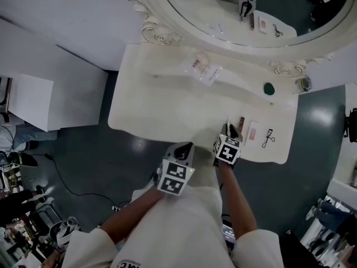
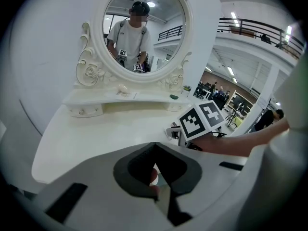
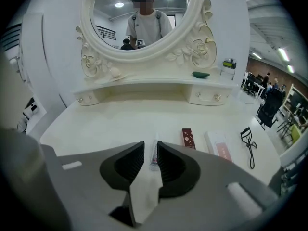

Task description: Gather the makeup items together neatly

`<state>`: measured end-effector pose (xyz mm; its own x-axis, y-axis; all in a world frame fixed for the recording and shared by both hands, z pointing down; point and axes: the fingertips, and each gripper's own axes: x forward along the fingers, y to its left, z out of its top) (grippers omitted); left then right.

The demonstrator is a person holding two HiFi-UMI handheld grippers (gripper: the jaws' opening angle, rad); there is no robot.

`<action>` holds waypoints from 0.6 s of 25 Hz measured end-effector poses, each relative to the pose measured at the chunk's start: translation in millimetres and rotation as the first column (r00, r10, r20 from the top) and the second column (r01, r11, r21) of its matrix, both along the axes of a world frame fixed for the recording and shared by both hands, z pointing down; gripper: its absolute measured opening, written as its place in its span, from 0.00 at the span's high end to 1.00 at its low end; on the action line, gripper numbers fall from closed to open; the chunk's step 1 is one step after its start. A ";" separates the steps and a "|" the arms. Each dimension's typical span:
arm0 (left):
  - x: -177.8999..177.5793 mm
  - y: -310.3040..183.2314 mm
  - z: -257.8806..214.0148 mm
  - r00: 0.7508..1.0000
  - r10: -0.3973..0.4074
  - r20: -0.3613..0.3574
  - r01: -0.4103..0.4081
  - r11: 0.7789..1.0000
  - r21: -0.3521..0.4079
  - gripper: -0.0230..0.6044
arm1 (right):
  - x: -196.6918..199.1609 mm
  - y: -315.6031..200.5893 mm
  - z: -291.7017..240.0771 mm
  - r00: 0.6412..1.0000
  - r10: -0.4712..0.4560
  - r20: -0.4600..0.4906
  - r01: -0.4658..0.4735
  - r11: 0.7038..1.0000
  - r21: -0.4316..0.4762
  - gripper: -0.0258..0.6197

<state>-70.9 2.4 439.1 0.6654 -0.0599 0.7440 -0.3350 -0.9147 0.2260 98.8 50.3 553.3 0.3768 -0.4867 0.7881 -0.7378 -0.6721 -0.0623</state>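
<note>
In the head view, the left gripper [image 1: 186, 147] hangs at the near edge of the white vanity table [image 1: 150, 110]. The right gripper [image 1: 230, 130] is just to its right, over the tabletop. Right of the right gripper's tips, side by side, lie a dark red slim case [image 1: 241, 124], a pink-and-white box [image 1: 252, 133] and an eyelash curler [image 1: 268, 137]. Well ahead of both grippers, on the shelf under the mirror [image 1: 251, 15], sit a clear packet [image 1: 205, 67] and a small green item [image 1: 269, 88].

In the left gripper view, the left gripper [image 2: 154, 146] has its jaw tips together, and no makeup item is visible between them. The bare tabletop stretches ahead, and the right gripper's marker cube [image 2: 202, 120] stands close on its right.

In the right gripper view, the right gripper [image 3: 150, 150] has its jaws a narrow gap apart. A thin white tube [image 3: 154, 155] lies on the table between them, not visibly squeezed. Just right of the jaws are the dark red slim case [image 3: 188, 137], then the pink-and-white box [image 3: 219, 146], then the eyelash curler [image 3: 249, 143].
</note>
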 end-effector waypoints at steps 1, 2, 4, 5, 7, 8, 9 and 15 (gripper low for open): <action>0.2 0.4 -1.5 1.000 0.001 -0.003 -0.001 1.000 0.000 0.96 | -1.2 0.1 -3.6 1.000 -0.002 -0.004 0.002 1.000 0.007 0.83; 0.3 0.5 -2.7 1.000 0.001 -0.006 -0.001 1.000 0.001 0.96 | -2.2 -0.1 -7.0 1.000 -0.005 -0.007 0.005 1.000 0.013 0.83; -0.7 0.7 -4.0 1.000 0.001 -0.013 -0.001 1.000 0.004 0.96 | -4.8 0.0 -13.4 1.000 -0.010 -0.012 0.010 1.000 0.025 0.84; -2.0 1.0 -4.3 1.000 0.000 -0.016 0.000 1.000 0.005 0.96 | -6.9 1.0 -16.5 1.000 -0.012 -0.013 0.012 0.999 0.030 0.84; -4.9 0.9 -4.9 1.000 -0.002 -0.022 0.002 1.000 0.009 0.96 | -11.3 3.6 -22.9 1.000 -0.017 -0.013 0.018 0.999 0.041 0.85; -5.8 0.0 -6.3 1.000 -0.004 -0.025 0.005 1.000 0.011 0.96 | -13.1 4.3 -26.5 1.000 -0.021 -0.014 0.022 0.999 0.048 0.85; -6.5 -1.1 -8.0 1.000 -0.007 -0.028 0.008 1.000 0.012 0.96 | -14.7 4.6 -30.2 1.000 -0.026 -0.016 0.027 0.998 0.054 0.85; -12.1 -5.4 -15.0 0.998 -0.020 -0.057 0.021 0.999 0.030 0.96 | -27.3 7.4 -47.4 0.999 -0.023 0.040 0.019 0.995 0.097 0.85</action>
<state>-83.0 -2.9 424.1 0.7047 -0.0959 0.7030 -0.3412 -0.9145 0.2173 71.5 57.7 505.9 0.3344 -0.5690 0.7513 -0.7472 -0.6459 -0.1567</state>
